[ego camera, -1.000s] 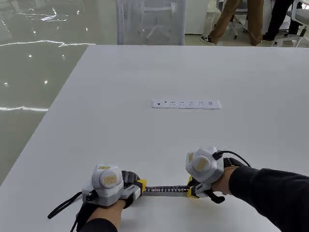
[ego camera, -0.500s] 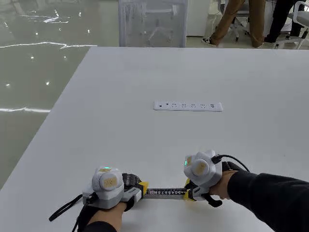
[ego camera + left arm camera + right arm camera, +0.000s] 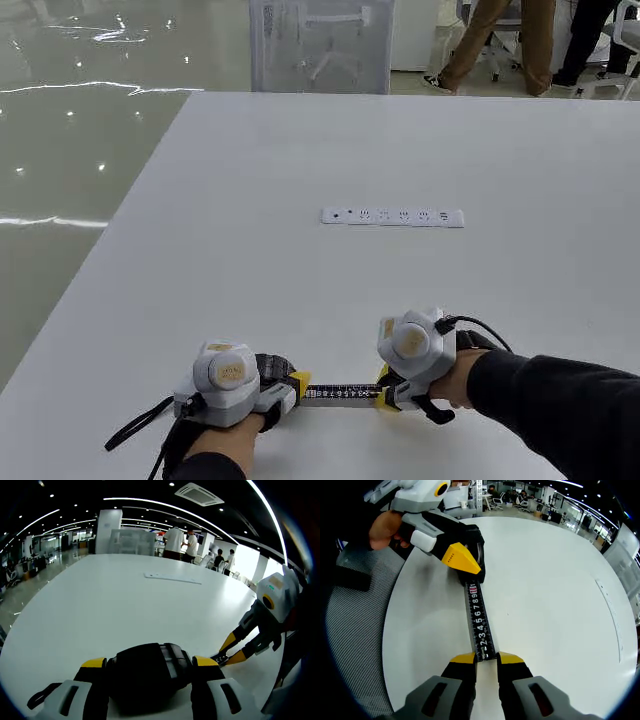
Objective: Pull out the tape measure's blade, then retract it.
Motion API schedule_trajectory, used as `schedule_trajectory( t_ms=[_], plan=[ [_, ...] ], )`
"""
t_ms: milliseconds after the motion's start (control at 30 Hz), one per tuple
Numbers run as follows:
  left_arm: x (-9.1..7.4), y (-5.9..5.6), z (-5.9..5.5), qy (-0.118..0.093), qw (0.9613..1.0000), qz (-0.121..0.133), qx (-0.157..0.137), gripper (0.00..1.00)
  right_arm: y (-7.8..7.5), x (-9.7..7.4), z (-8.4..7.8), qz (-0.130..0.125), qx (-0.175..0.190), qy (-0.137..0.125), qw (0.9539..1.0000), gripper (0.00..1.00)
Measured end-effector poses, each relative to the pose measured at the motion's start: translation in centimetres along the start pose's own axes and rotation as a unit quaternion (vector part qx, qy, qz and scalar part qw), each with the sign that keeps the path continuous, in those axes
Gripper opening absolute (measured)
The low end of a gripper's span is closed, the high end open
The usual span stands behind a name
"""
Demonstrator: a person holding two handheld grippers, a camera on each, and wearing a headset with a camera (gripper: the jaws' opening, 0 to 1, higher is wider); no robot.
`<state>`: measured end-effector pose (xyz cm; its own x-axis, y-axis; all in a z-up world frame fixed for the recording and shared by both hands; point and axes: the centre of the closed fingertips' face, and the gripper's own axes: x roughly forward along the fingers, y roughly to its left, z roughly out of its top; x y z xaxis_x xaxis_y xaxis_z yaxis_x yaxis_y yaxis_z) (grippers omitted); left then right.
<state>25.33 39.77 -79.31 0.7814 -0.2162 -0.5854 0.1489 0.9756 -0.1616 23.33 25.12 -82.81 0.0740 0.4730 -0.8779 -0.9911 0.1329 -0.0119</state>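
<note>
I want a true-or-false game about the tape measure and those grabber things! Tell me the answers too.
1. The left gripper grips the black tape measure case. True.
2. The blade is rolled up inside the case. False: the blade stretches across the table from the case to the right gripper.
3. The right gripper pinches the blade's end. True.
4. The power strip lies between the two grippers. False: the power strip lies farther up the table, well beyond both.

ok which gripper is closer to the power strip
Right. The right gripper sits almost straight in front of the power strip, pinching the blade; the left gripper is farther left, holding the case.
</note>
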Motion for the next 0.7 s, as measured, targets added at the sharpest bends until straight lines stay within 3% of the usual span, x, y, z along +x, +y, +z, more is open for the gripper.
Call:
schedule_trajectory(
  t_ms=[433,700],
  plan=[
    [-0.1,0.1,0.1,-0.006,0.9999,-0.013,-0.008,0.62,0.1,0.3,0.5,0.004,0.008,-0.005,0.9999,0.12],
    [-0.2,0.1,0.0,-0.002,0.9998,-0.019,-0.006,0.62,0.4,1.0,1.9,0.007,0.008,-0.013,0.9999,0.12]
  ],
)
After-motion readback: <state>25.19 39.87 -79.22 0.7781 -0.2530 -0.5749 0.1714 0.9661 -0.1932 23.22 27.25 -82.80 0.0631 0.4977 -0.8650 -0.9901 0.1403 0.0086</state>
